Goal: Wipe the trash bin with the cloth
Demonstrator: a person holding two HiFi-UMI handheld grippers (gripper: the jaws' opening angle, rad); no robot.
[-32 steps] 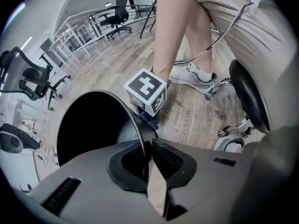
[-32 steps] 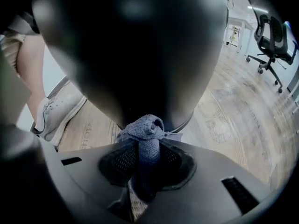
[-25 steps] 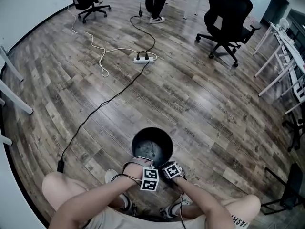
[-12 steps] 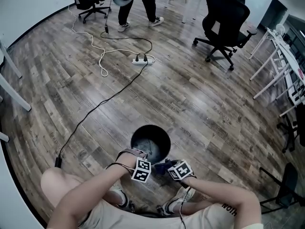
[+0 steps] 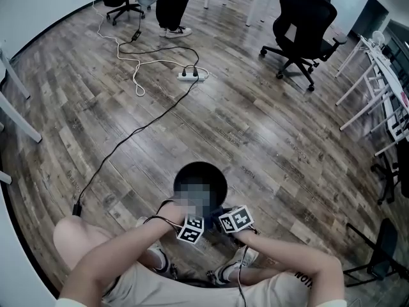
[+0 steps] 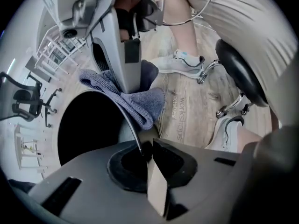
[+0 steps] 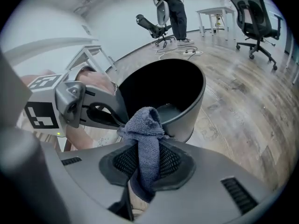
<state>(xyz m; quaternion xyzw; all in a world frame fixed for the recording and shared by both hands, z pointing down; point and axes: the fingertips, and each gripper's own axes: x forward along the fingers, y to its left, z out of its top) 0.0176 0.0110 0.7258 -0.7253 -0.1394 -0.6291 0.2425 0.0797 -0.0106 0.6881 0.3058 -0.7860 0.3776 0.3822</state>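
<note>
Clamped on the cloth (image 7: pixel 148 120) with the right claw (image 7: pixel 145 169), held at the trash bin (image 7: pixel 189 108) near rim. Just closed the left claw (image 6: pixel 148 155) onto that rim. Seemingly early: wiping mostly left.

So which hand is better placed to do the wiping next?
The right. The right gripper holds the cloth beside the trash bin; the left gripper, whose jaws have just been closing, grips the bin's rim, likely steadying it.
</note>
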